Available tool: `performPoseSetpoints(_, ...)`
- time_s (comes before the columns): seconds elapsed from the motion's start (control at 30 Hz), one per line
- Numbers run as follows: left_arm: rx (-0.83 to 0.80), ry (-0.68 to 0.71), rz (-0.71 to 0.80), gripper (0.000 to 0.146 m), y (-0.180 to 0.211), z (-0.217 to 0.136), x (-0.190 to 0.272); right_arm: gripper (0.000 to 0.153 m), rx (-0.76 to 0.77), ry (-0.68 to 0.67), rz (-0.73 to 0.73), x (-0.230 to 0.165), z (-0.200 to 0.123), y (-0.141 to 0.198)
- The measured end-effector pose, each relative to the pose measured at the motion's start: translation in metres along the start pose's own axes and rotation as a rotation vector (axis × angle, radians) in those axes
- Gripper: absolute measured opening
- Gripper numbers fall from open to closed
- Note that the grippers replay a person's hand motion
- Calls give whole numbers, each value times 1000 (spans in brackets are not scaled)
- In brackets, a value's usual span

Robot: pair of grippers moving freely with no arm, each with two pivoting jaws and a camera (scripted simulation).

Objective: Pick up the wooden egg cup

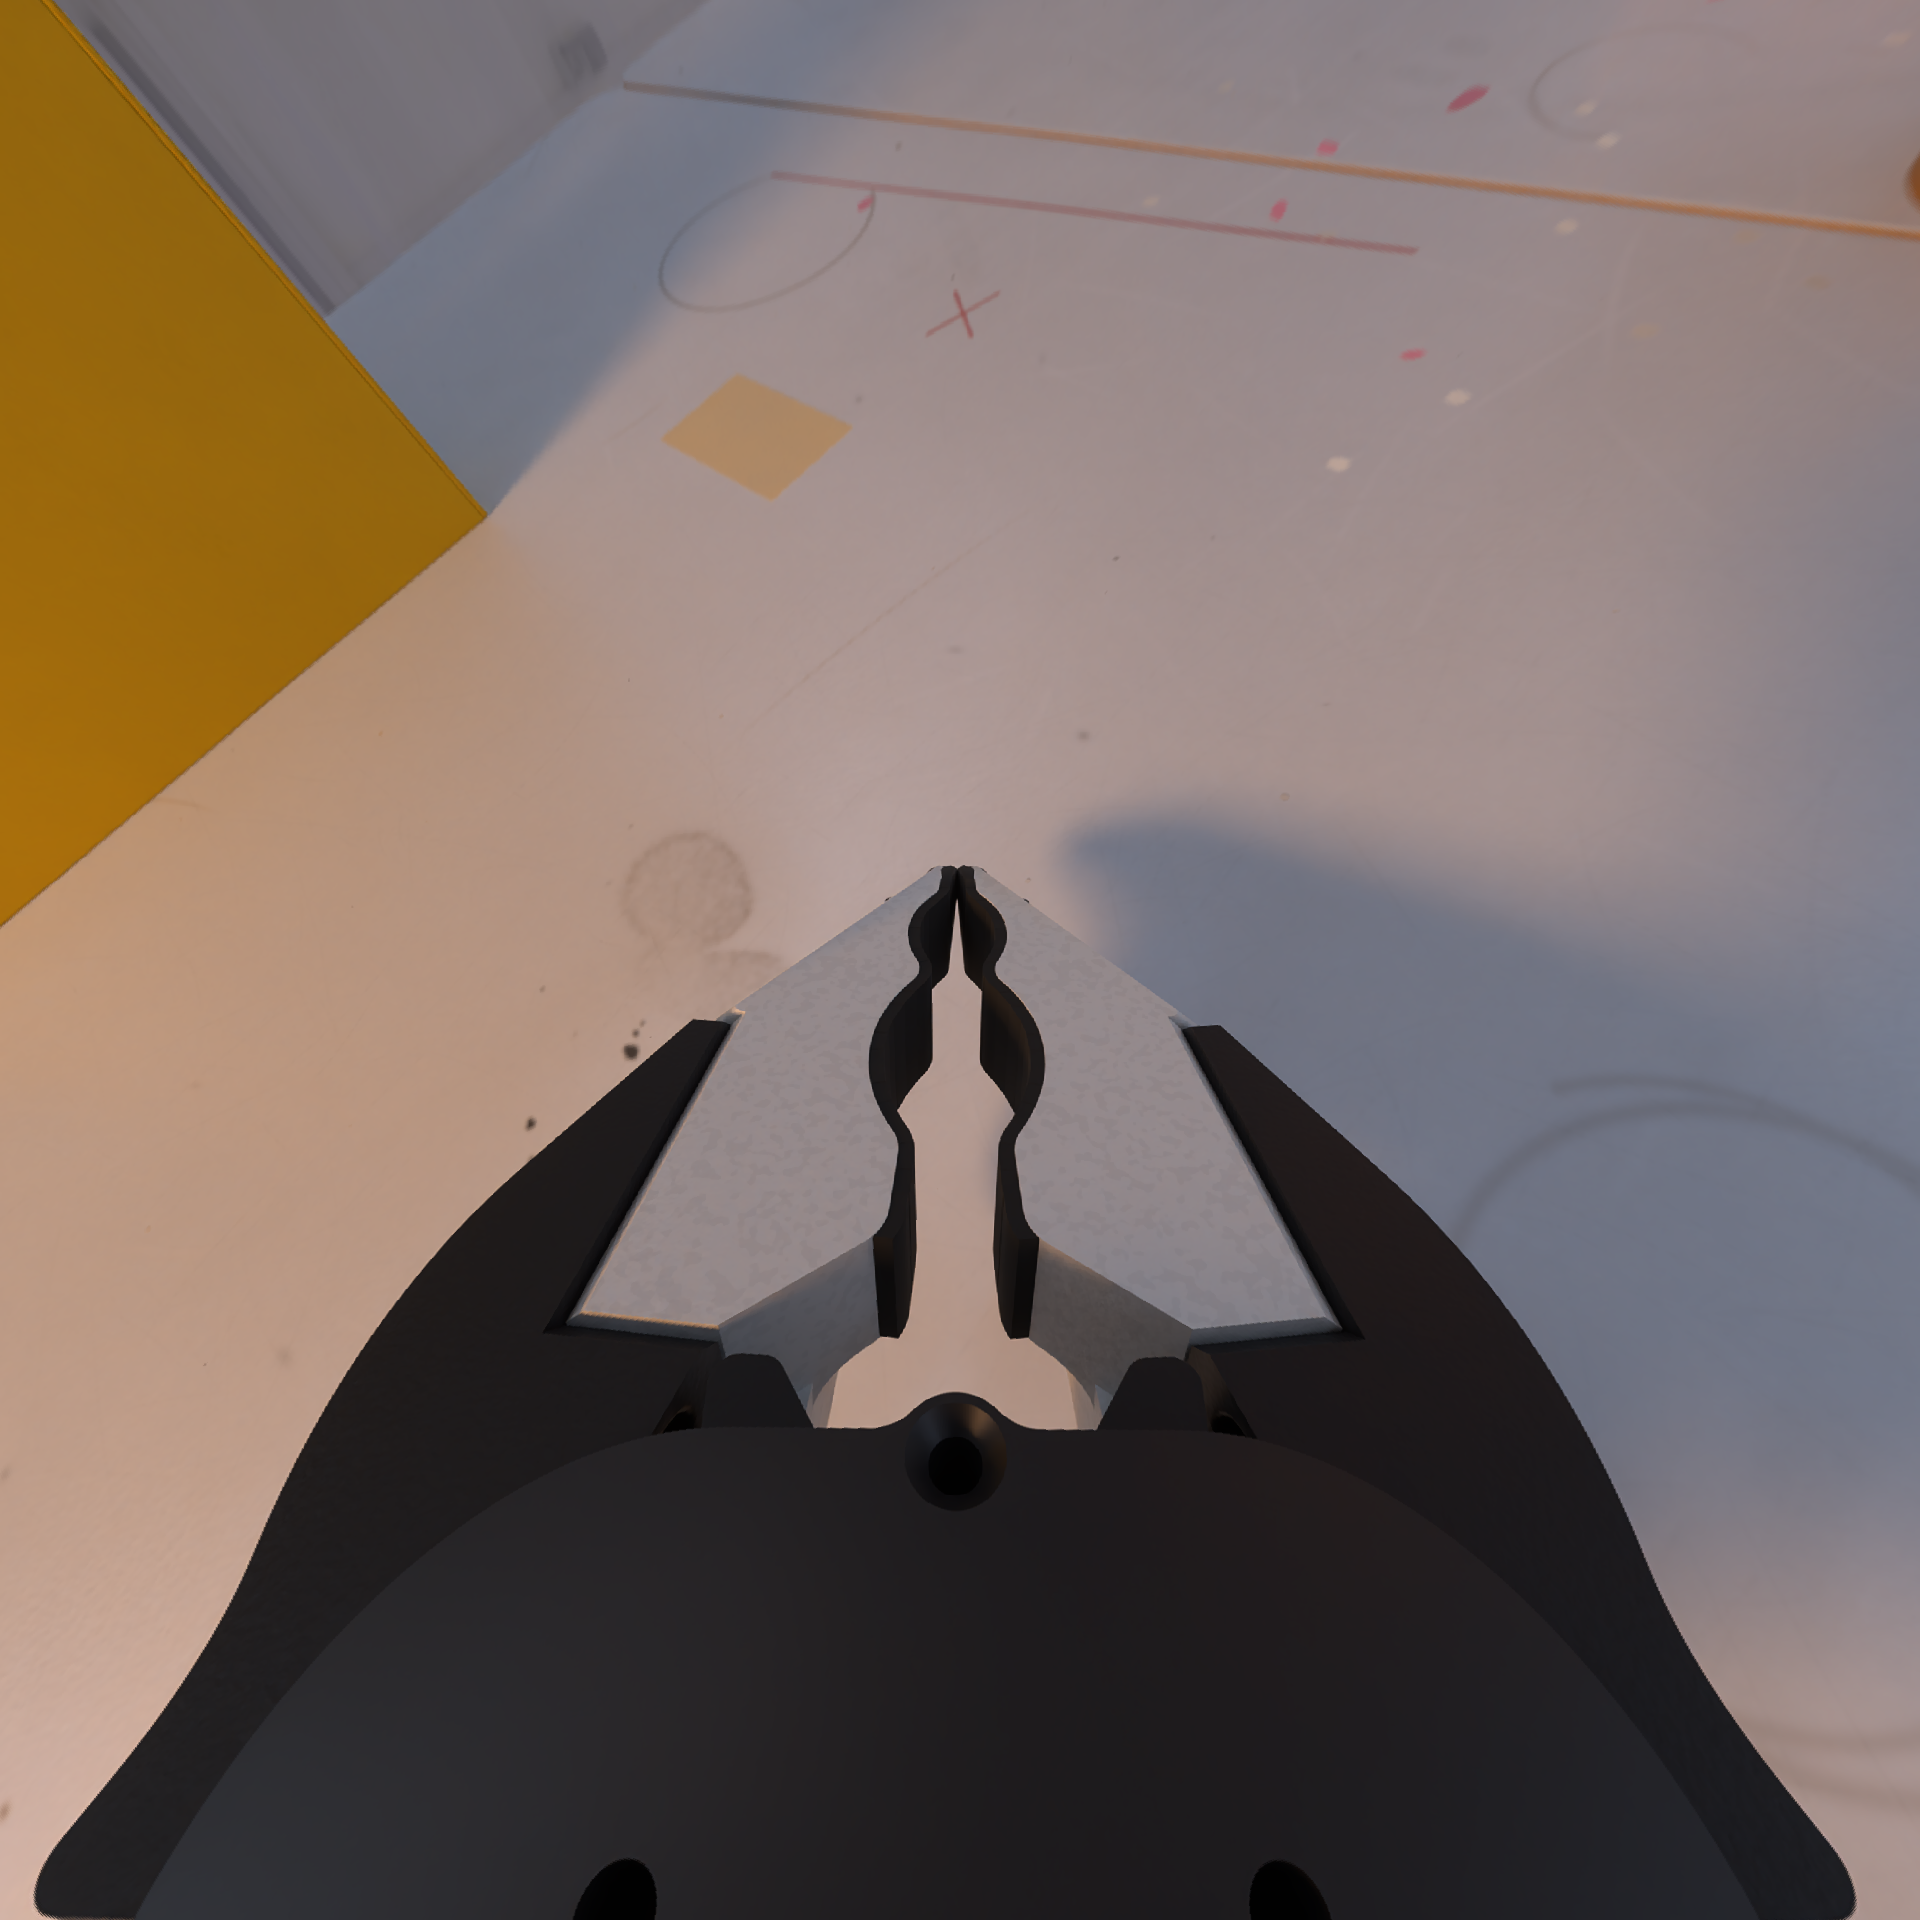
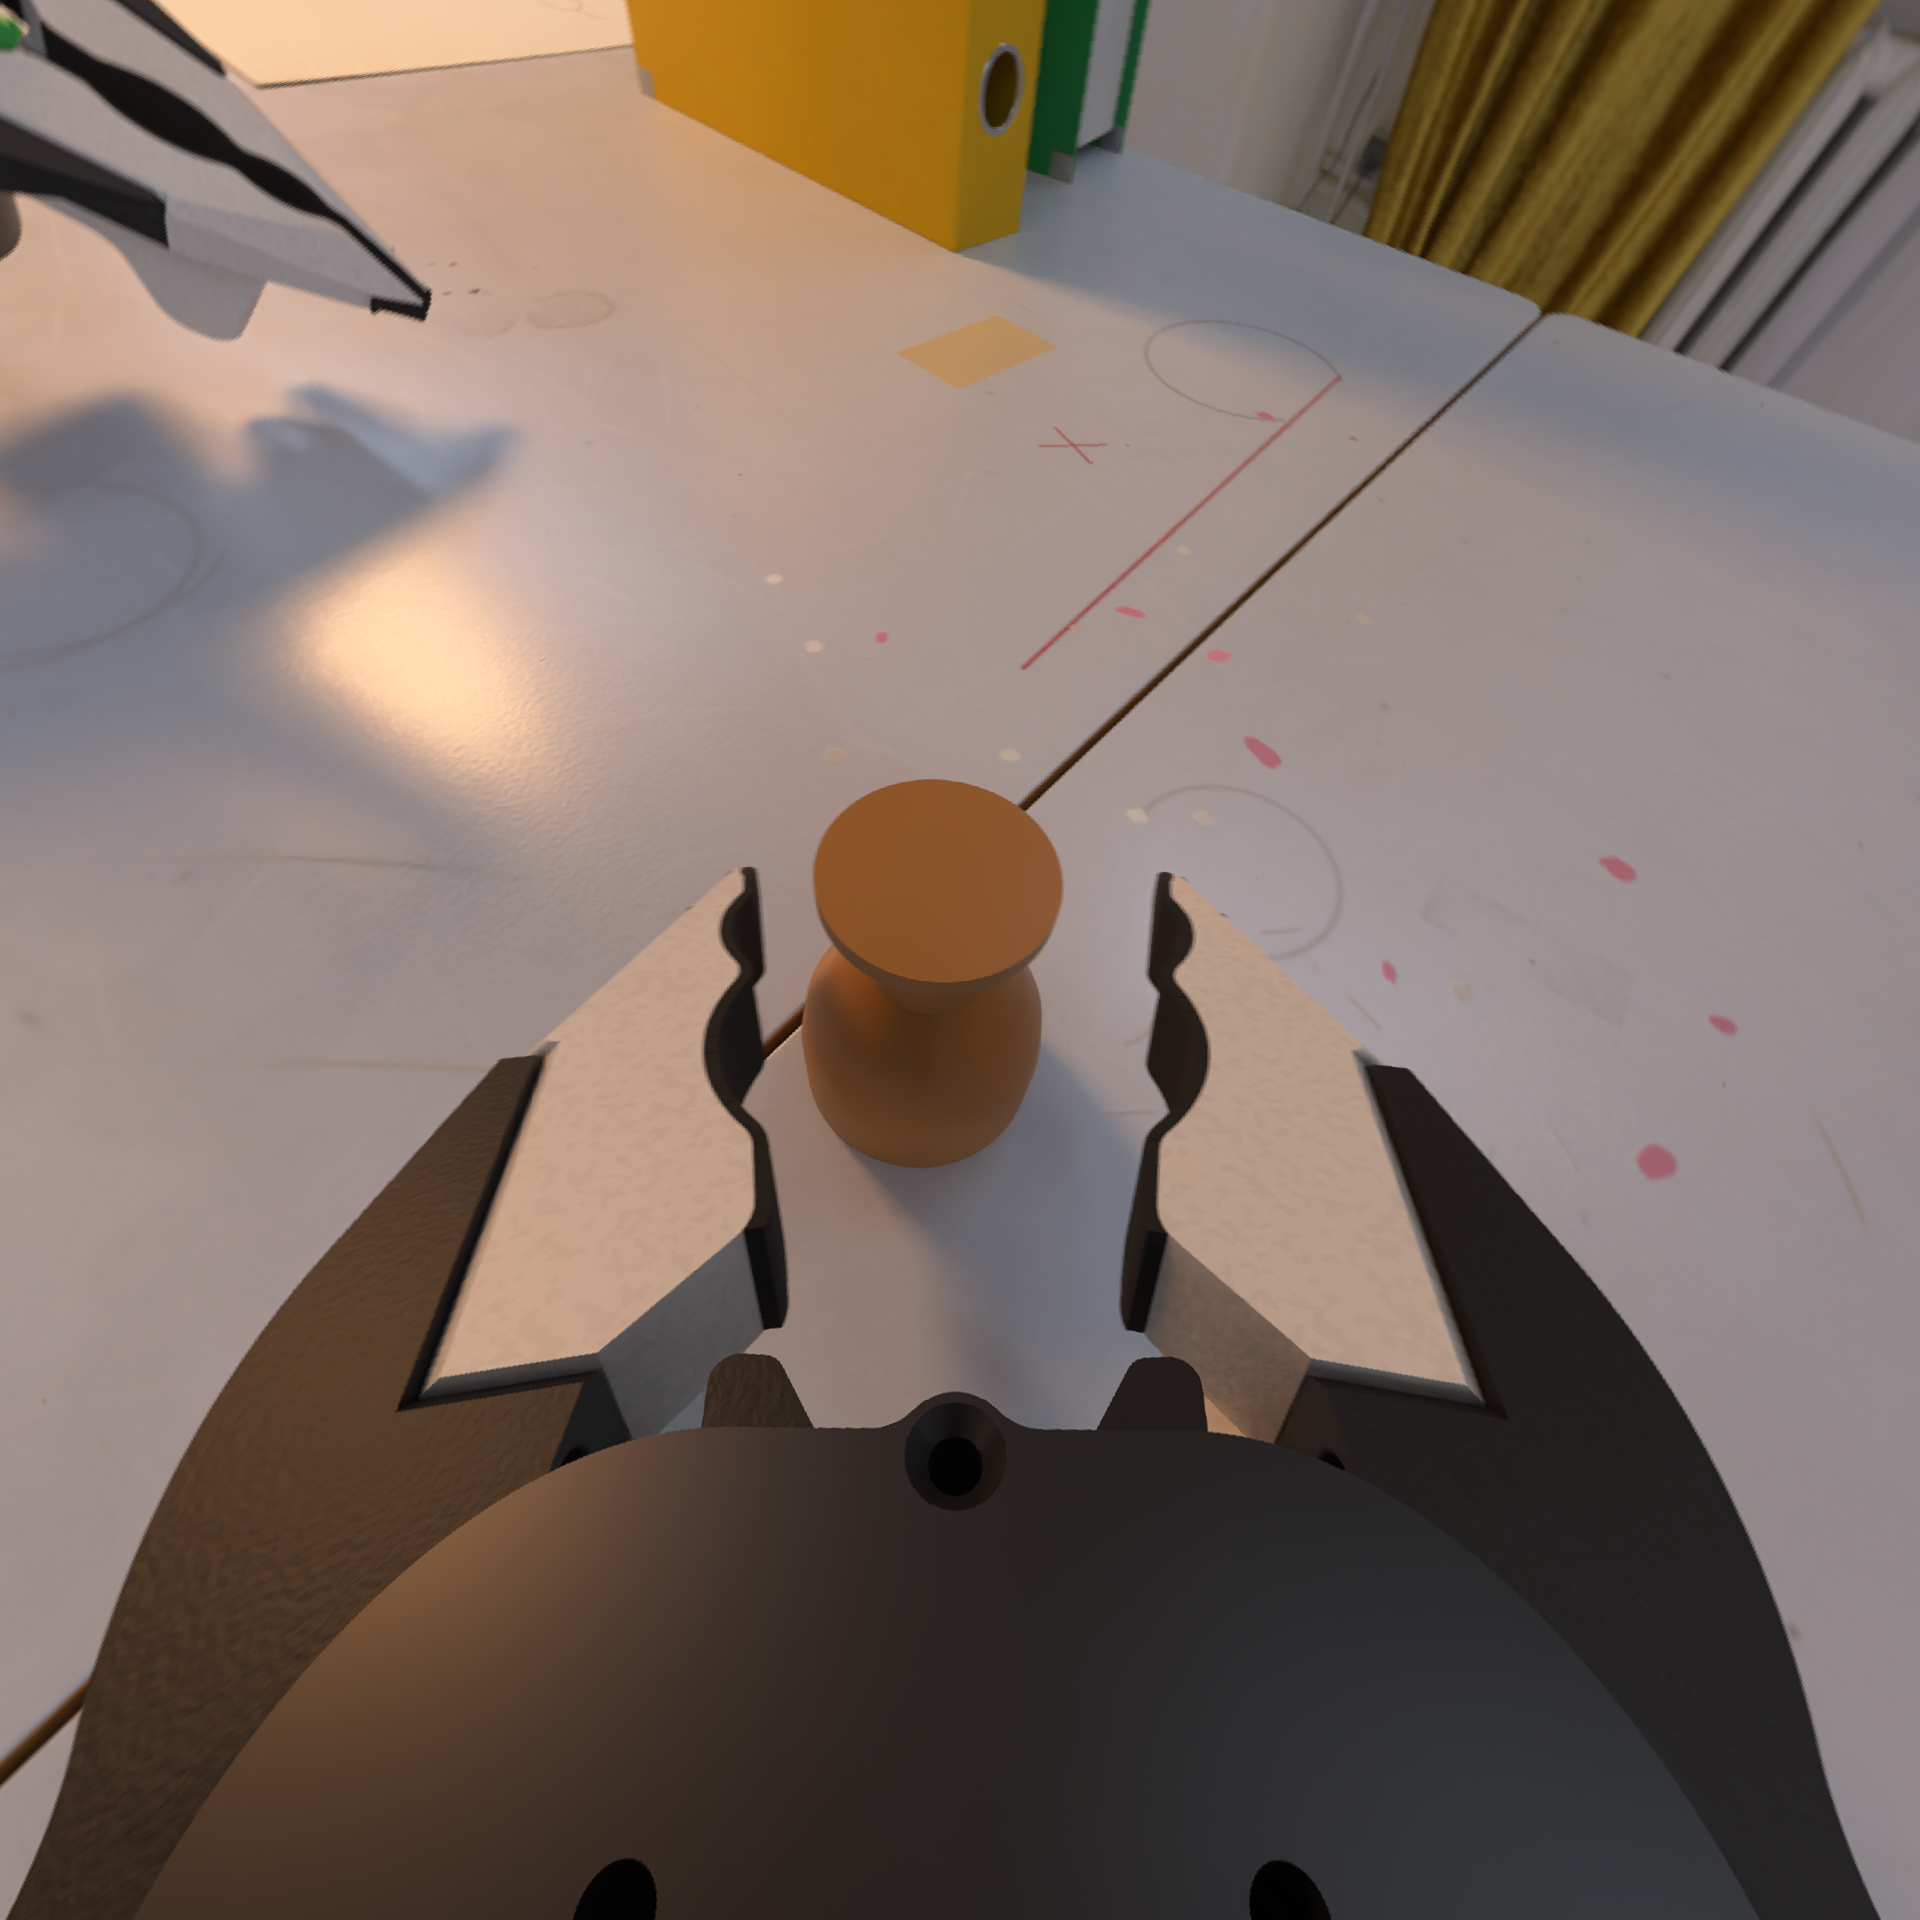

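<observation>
Straddling the small turned wooden egg cup point(image 2: 923, 997), the right hand-held gripper point(image 2: 956, 883) is seen spread wide, one finger on each side of the piece and neither pad touching it. The egg cup is stood upside down on the white marked counter point(image 2: 520, 831), its rounded bowl resting down and its flat round foot uppermost, so its long axis is upright and crosses the closing line of the fingers. It is placed just beside the dark seam between two counter panels, directly ahead of the right hand-held gripper and slightly nearer the left finger than the right. A squeeze on the bowl, below the flared foot, is judged to be what the coming move calls for.

The left hand-held gripper point(image 1: 956, 873) is pinched closed on nothing, its tips met, and is hovered well apart over a bare patch of counter near a tall yellow ring binder point(image 2: 831, 104); in its own view only a cut-off sliver of orange at the right edge is seen, too little to be named. The bowl's rim and its contact with the counter are hidden from view.
</observation>
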State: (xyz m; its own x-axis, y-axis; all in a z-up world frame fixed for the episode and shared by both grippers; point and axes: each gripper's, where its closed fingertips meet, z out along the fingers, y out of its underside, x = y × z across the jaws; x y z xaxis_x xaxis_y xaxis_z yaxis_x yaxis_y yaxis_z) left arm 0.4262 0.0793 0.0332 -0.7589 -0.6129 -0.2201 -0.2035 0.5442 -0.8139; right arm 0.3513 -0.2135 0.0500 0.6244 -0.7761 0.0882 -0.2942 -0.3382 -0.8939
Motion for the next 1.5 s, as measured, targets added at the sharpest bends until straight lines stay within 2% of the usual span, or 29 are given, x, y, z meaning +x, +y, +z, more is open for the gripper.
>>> performPoseSetpoints(0.03, -20, -4, 0, 0, 1, 3, -1, 83, -1, 8, 22, 2, 0, 0)
performPoseSetpoints(0.1, -50, -28, -1, 0, 4, 7, -5, 88, 5, -16, 52, 3, -1, 0)
performPoseSetpoints(0.3, -96, -36, 80, 0, 10, 13, 1, 76, 15, -2, 60, 5, -4, 0)
performPoseSetpoints(0.37, -146, 11, 69, 0, 15, 16, 5, 70, 21, 9, 51, 5, -5, -1)
performPoseSetpoints(0.5, -145, 74, 13, 0, 15, 17, 7, 61, 43, 23, 54, 7, -8, -3)
performPoseSetpoints(0.83, -143, 120, -15, 0, 15, 17, 10, 55, 42, 0, 58, 2, -11, -1)
performPoseSetpoints(1.03, -133, 110, 61, 0, 14, 16, 16, 49, -13, -59, 67, -3, -6, 5)
performPoseSetpoints(1.23, -141, 177, -32, 0, 14, 16, 16, 48, 2, -38, 43, -4, -8, 4)
performPoseSetpoints(1.4, -139, 159, -9, 0, 14, 16, 16, 47, -3, -45, 42, -5, -8, 4)
performPoseSetpoints(1.5, -140, 166, -18, 0, 14, 16, 16, 40, -10, -51, 45, -5, -8, 5)
